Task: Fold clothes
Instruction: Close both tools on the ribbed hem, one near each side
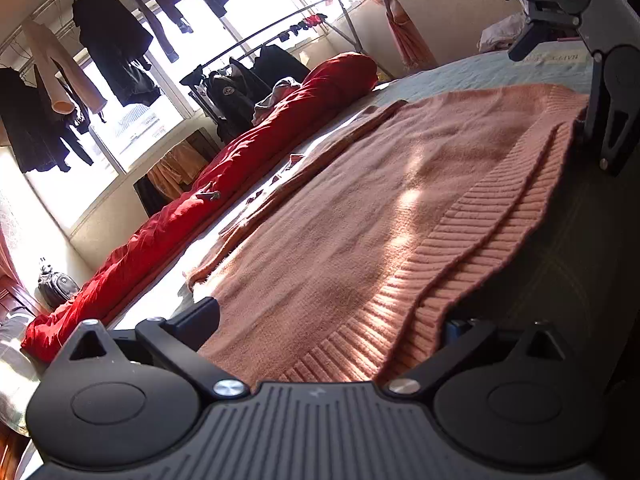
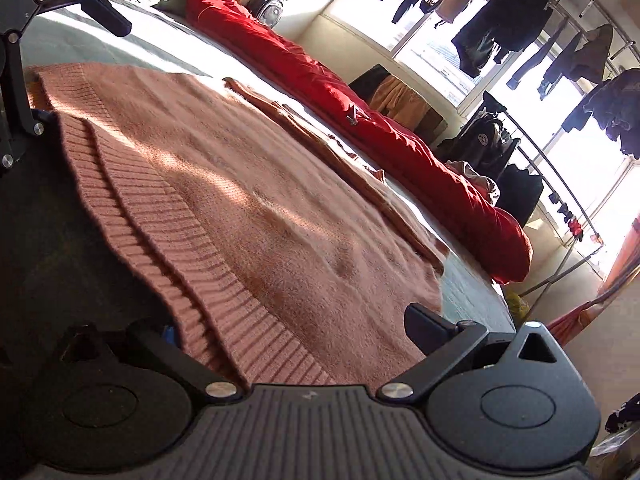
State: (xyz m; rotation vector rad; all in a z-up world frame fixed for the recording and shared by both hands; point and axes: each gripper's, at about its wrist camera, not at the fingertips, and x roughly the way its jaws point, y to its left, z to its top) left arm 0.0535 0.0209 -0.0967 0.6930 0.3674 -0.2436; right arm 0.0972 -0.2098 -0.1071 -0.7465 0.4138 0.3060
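A pink knit sweater (image 1: 360,208) lies spread flat on the bed, its ribbed hem (image 1: 460,248) nearest me. My left gripper (image 1: 328,320) is open wide around one end of the hem. One finger rests above the knit and the other is tucked beside the hem's edge. My right gripper (image 2: 294,326) is open in the same way at the hem's other end (image 2: 224,320). Each gripper shows in the other's view: the right one (image 1: 560,84) at top right, the left one (image 2: 68,72) at top left. A brown garment (image 1: 304,168) lies under the sweater's far side.
A long red quilt roll (image 1: 240,176) runs along the bed's far edge. Beyond it are bright windows, hanging dark clothes (image 1: 108,32) and a clothes rack (image 2: 540,168). The pale blue bedspread (image 1: 480,76) shows past the sweater. A backpack (image 1: 56,288) stands by the wall.
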